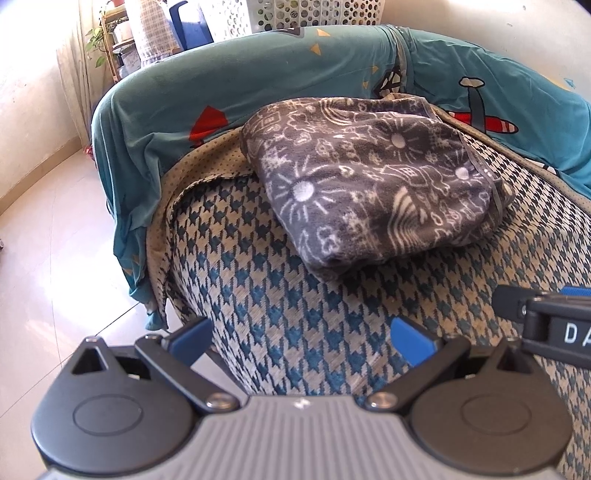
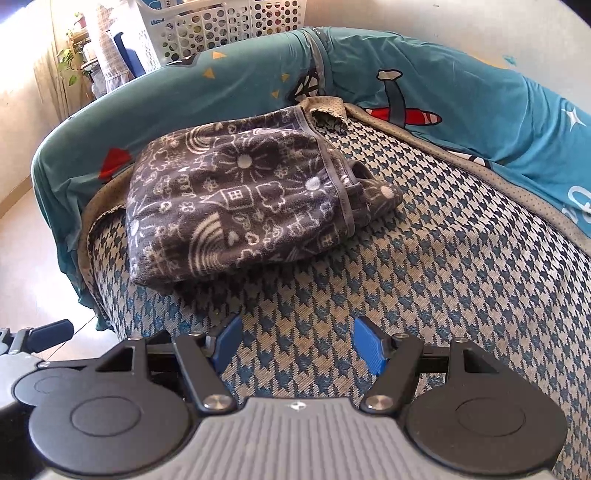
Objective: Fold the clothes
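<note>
One folded grey cloth (image 2: 236,206) lies flat, long axis along the sofa (image 2: 443,295).

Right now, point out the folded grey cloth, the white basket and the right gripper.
Folded grey cloth (image 2: 229,206): right wrist view, middle of its patterned top.
White basket (image 2: 221,26): right wrist view, perforated front wall.
Right gripper (image 2: 297,345): right wrist view, midway between the blue fingertips.

Folded grey towel (image 2: 236,199) on houndstooth sofa (image 2: 424,295), right hand-held gripper (image 2: 295,345) (jaws apart)
</note>
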### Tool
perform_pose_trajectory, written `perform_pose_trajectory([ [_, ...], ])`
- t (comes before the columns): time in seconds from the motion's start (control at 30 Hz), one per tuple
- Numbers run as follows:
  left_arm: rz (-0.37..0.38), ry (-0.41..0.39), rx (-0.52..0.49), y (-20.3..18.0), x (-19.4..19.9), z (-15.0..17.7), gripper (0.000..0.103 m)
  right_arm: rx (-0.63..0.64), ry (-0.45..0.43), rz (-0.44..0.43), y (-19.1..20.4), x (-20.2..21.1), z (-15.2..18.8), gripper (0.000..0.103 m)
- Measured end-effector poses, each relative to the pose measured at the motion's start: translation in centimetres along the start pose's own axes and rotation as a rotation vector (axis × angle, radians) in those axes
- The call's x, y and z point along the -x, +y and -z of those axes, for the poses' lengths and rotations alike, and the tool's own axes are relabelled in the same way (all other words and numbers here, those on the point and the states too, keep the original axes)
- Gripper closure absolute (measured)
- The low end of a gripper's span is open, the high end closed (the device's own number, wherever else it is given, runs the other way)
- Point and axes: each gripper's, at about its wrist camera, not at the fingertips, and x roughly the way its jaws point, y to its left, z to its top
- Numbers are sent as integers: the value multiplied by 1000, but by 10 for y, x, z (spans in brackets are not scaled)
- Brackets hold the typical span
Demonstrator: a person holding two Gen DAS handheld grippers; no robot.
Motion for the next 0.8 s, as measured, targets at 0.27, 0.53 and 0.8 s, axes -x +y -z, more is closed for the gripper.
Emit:
perform_pose_trajectory([
  [0.27, 5, -13, -25, -5, 3, 1, 0, 19, -11, 17, 5, 2, 3, 37],
  [0.53, -4, -14, -26, -4, 2, 1, 0, 18, -11, 17, 6, 1, 3, 37],
  [0.8, 4, -4, -14, -1, 1, 2, 0, 23, -12, 29, 7, 0, 3, 37],
])
